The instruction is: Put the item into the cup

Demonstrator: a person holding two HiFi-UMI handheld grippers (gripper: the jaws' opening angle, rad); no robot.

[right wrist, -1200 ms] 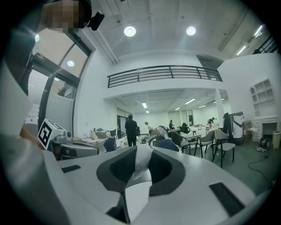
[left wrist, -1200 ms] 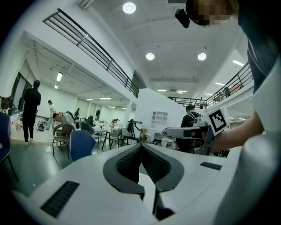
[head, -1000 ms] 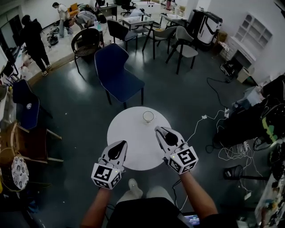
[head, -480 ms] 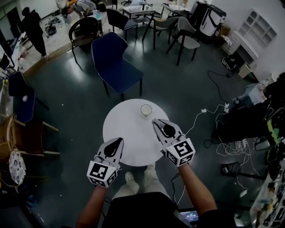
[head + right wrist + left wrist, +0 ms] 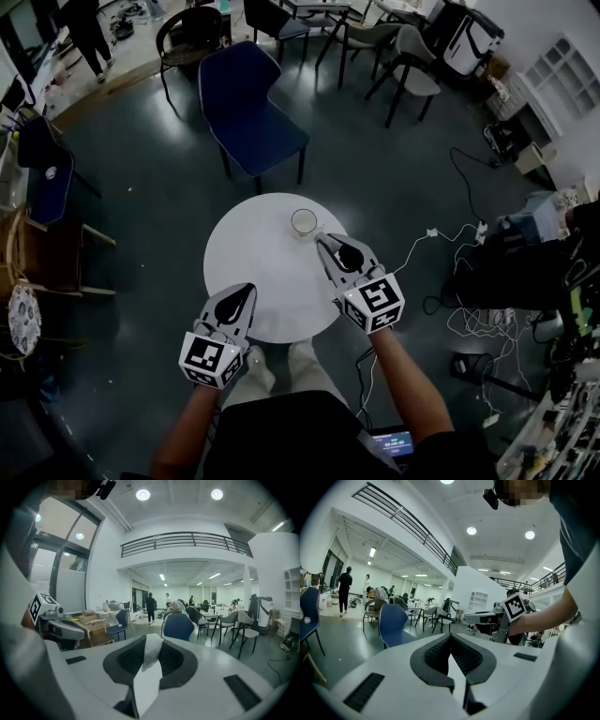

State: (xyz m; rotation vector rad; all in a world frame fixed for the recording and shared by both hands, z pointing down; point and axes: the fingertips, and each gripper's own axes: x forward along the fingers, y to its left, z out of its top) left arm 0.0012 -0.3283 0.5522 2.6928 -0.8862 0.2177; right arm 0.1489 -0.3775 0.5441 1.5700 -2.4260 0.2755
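Two grippers, head view: left gripper point(image 5: 247, 288) over the near edge of round white table point(image 5: 253, 244); right gripper point(image 5: 322, 240) just beside clear glass cup point(image 5: 303, 222).
Left gripper view: jaws together, nothing between them.
Right gripper view: jaws clamped on white crumpled paper strip point(image 5: 151, 656), outside the cup.

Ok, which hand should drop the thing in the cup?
The right. The right hand-held gripper pinches the white item, and its tips are close to the cup. The left hand-held gripper is shut, empty and farther back.
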